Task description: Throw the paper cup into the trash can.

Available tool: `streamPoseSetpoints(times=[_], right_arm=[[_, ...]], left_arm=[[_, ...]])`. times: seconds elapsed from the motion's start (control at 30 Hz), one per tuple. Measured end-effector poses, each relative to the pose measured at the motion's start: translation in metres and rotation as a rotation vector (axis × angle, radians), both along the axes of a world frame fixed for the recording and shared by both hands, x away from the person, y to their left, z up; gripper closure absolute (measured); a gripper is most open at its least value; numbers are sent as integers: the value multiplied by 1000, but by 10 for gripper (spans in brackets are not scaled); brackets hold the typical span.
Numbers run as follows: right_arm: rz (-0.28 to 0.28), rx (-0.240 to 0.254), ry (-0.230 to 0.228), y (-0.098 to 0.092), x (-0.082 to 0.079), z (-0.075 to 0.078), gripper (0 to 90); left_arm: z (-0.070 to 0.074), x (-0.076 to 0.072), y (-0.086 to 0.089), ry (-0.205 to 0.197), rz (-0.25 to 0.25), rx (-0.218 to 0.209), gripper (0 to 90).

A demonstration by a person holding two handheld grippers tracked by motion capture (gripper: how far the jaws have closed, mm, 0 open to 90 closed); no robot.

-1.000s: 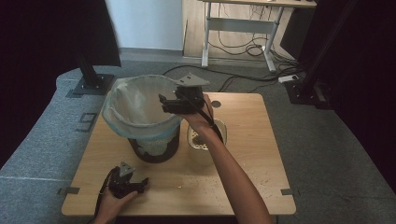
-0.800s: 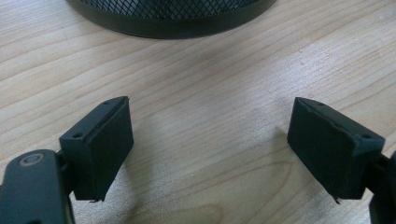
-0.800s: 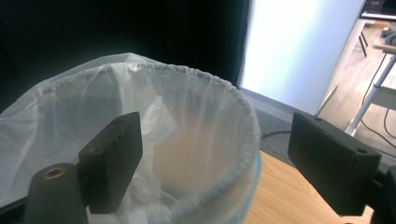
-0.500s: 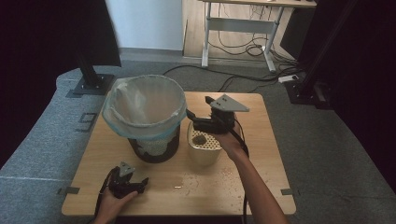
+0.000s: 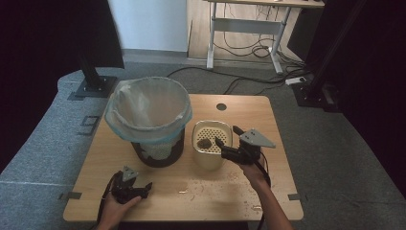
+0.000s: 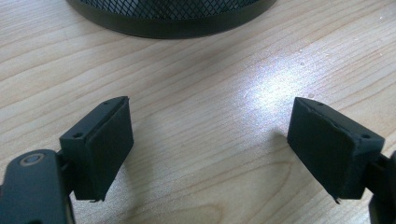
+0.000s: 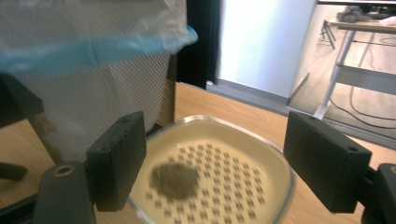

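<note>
Right gripper (image 5: 229, 145) jaws partly open and just closing, empty, poised beside the strainer cup (image 5: 211, 142) rim, left gripper (image 5: 139, 188) wide open, empty, over the table (image 5: 268, 124).

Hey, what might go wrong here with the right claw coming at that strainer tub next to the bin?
The right claw is open at the tub's rim; a push there might tip it and spill the brown clump on its perforated insert. The lined bin stands close on the tub's other side, so a shove may knock into it. Crumbs already scattered on the table could spread further.
</note>
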State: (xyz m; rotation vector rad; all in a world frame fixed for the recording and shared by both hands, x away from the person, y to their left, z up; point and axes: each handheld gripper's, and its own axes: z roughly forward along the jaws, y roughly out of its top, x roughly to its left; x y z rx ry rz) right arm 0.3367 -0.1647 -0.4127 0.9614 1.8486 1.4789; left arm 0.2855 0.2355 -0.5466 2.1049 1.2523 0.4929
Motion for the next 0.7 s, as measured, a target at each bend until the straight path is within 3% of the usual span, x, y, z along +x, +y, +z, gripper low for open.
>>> streamPoseSetpoints(times=[0.2, 0.4, 0.7], right_arm=[[-14, -37, 10, -18, -17, -30, 209], [-55, -57, 55, -35, -20, -54, 209], [-80, -73, 75, -41, -15, -66, 209]], left_arm=[[0, 0, 0, 1, 1, -1, 140], [0, 0, 0, 1, 1, -1, 140], [0, 0, 0, 0, 5, -3, 140]])
